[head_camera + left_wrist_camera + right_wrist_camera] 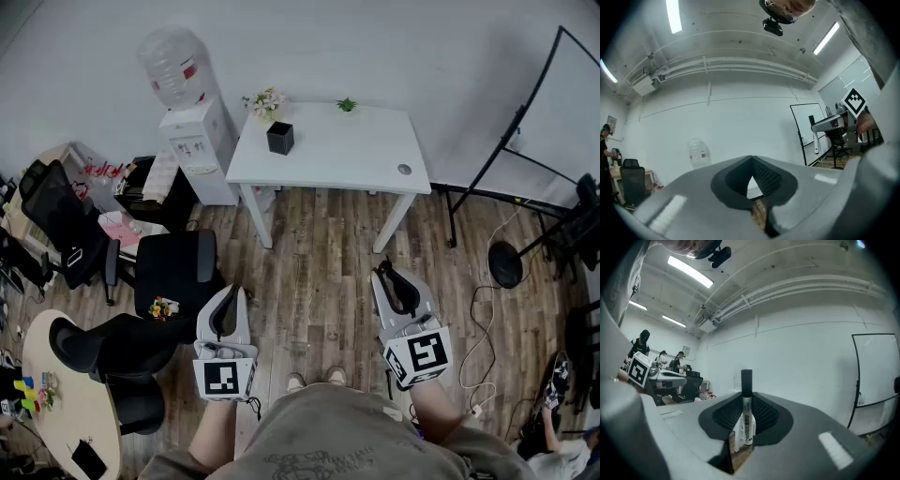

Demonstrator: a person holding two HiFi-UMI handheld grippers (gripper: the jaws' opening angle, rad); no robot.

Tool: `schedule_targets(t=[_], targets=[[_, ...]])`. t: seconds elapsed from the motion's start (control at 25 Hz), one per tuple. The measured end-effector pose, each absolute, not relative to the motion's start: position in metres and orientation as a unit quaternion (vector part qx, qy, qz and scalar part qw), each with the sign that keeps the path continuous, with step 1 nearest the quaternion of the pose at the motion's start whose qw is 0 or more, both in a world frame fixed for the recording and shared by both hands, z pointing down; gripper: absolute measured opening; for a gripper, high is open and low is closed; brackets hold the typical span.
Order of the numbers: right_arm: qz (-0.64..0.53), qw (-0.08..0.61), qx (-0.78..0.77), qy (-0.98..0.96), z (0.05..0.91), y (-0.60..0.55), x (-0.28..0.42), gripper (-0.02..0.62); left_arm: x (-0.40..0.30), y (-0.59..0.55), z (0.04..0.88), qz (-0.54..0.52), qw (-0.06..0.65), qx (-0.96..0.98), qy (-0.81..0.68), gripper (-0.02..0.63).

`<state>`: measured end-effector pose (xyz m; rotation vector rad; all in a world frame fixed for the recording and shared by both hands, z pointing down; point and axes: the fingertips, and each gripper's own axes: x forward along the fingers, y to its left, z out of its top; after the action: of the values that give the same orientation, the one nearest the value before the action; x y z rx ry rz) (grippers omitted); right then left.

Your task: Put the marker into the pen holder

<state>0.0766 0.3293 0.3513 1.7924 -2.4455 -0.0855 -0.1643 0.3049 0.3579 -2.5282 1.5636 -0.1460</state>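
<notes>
Presently, the white surface (337, 150) stands against the far wall. A water dispenser (192, 141) stands just left of the surface. Both grippers are held well short of the surface, over the wood floor. The left gripper (228, 302) has its jaws closed together with nothing between them. The right gripper (392, 281) is clamped on the marker (746, 413), which stands upright with its black cap up. The black holder (279, 138) sits on the surface near its left rear corner, well apart from the marker.
</notes>
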Motion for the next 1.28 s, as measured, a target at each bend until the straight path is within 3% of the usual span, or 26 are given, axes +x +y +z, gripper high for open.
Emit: schedule_targets(t=[1.28], targets=[[0.000,0.019,0.555,-0.832,0.365,0.326,0.148,0.091,-0.088,0.309,0.367,-0.068,0.092,-0.833,0.542,0.000]])
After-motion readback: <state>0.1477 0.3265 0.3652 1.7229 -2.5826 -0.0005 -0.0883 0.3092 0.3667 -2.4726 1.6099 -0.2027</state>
